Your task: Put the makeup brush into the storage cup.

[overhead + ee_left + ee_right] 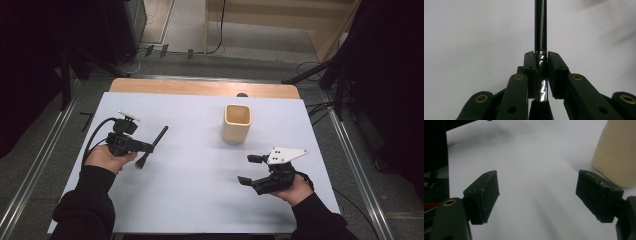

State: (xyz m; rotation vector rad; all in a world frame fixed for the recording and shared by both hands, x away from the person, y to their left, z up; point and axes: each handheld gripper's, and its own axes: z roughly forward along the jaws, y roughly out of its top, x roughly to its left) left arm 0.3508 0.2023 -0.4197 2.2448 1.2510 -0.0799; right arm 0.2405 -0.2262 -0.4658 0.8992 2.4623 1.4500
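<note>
The left gripper (pixel 150 148) is clamped on a black brush (pixel 152 146) near its middle; the right gripper (pixel 250 170) rests with jaws apart, holding nothing

Your left hand-held gripper (pixel 150 148) is black, and so is the brush (pixel 152 146) in it, apart from its shiny silver collar. The square cup (pixel 236 123) is pale cream on the white-covered counter (pixel 200 175), whose far edge shows light wood.

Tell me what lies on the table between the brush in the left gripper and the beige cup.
Nothing: in the high view the white table cover is bare between the brush, clamped in the left gripper, and the cup.
</note>
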